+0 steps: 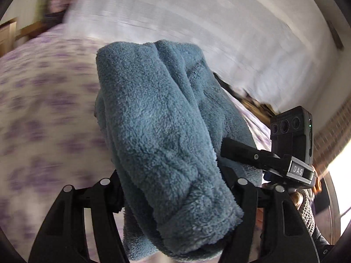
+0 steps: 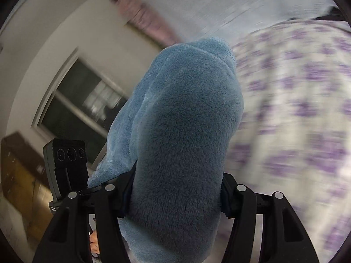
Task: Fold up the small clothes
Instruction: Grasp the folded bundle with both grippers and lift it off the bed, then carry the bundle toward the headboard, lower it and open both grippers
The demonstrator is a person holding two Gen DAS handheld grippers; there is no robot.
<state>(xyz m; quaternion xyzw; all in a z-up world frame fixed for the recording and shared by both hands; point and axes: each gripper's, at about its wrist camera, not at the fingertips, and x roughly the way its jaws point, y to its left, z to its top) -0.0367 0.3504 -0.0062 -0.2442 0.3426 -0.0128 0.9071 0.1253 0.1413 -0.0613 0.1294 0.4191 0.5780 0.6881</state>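
Both grippers, left gripper (image 1: 175, 199) and right gripper (image 2: 175, 195), are clamping the bunched blue fleece garment (image 1: 158, 114) above the floral bedsheet (image 1: 43, 92); folding looks barely begun.

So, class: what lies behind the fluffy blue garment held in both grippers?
Behind the blue garment lies a blurred purple-flowered sheet, plus white fabric beyond. Whatever sits directly behind its bulk is covered.

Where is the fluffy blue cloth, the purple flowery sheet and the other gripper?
blue fleece cloth (image 1: 158, 120), left wrist view, bunched middle.
purple flowery sheet (image 2: 296, 100), right wrist view, bare patch.
right gripper (image 1: 258, 157), left wrist view, finger.
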